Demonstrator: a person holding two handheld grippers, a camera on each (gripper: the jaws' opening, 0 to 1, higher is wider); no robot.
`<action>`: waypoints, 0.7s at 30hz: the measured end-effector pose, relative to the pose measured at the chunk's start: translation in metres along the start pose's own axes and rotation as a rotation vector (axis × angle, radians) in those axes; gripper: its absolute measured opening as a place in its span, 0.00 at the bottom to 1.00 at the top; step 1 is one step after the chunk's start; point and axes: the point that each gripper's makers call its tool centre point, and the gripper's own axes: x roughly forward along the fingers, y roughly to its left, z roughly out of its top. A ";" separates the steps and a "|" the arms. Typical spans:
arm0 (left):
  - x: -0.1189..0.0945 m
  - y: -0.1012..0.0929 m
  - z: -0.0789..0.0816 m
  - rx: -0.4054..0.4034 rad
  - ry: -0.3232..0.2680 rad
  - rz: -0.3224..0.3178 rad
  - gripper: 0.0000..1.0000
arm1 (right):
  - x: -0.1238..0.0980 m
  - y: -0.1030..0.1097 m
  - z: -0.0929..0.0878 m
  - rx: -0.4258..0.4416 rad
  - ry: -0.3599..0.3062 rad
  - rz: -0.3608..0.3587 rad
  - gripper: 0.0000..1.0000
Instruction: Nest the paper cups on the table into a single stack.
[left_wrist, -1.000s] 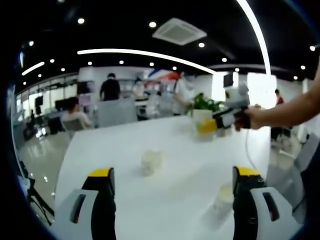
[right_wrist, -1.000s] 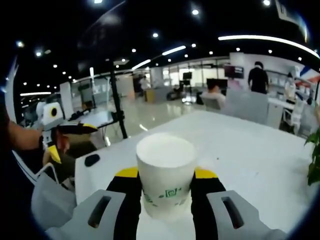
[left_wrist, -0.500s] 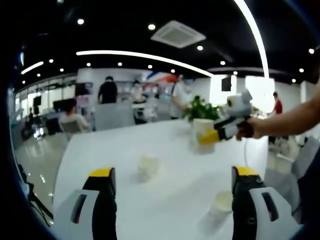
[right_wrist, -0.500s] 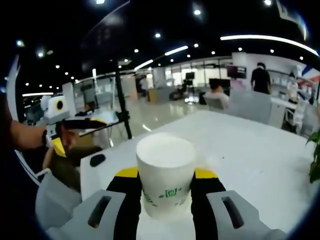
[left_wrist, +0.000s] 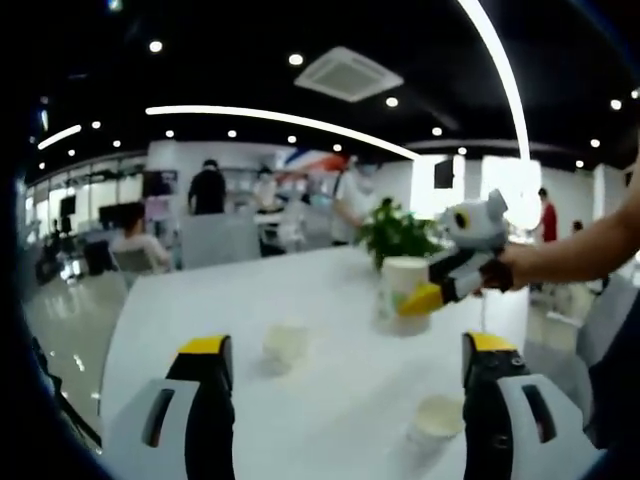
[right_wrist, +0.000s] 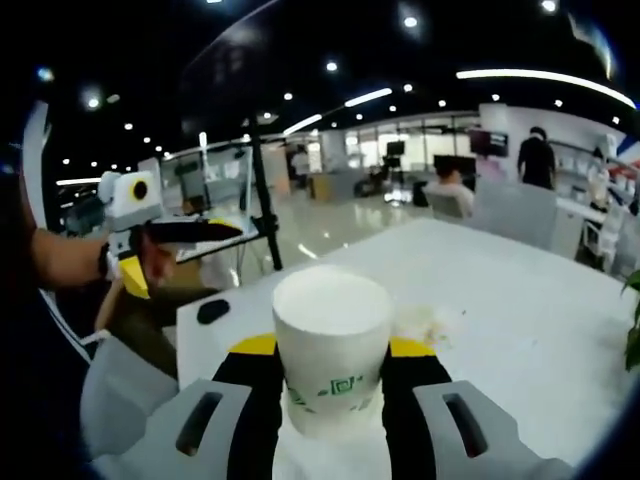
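Note:
My right gripper (right_wrist: 330, 347) is shut on an upright white paper cup (right_wrist: 330, 318) with a green mark, held above the white table (right_wrist: 520, 320). In the left gripper view that same gripper (left_wrist: 432, 290) comes in from the right with the held cup (left_wrist: 402, 285), above the table's far side. My left gripper (left_wrist: 347, 345) stands open, its jaws wide apart with nothing between them. Beyond its left jaw a loose paper cup (left_wrist: 285, 345) sits on the table (left_wrist: 190, 300). Another paper cup (left_wrist: 437, 416) sits close beside the right jaw. The left gripper (right_wrist: 165, 235) shows at the left of the right gripper view.
A green potted plant (left_wrist: 395, 230) stands at the table's far end behind the held cup. A small black object (right_wrist: 212, 311) lies near the table's corner, with a black stand (right_wrist: 262, 200) on the floor beyond. People and desks fill the office behind.
In the left gripper view the right gripper and its cup have come closer and lower. The whole table scene has shifted as my hands moved. The grip on the cup is unchanged.

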 end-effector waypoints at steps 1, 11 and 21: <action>0.001 -0.001 0.000 0.000 -0.001 -0.003 0.92 | 0.000 0.002 -0.001 0.002 0.000 0.007 0.35; 0.013 -0.019 0.000 0.021 0.010 -0.059 0.85 | -0.004 0.030 -0.010 -0.017 0.029 0.070 0.35; 0.026 -0.036 0.005 0.039 0.015 -0.113 0.78 | -0.007 0.046 -0.011 -0.012 0.026 0.100 0.35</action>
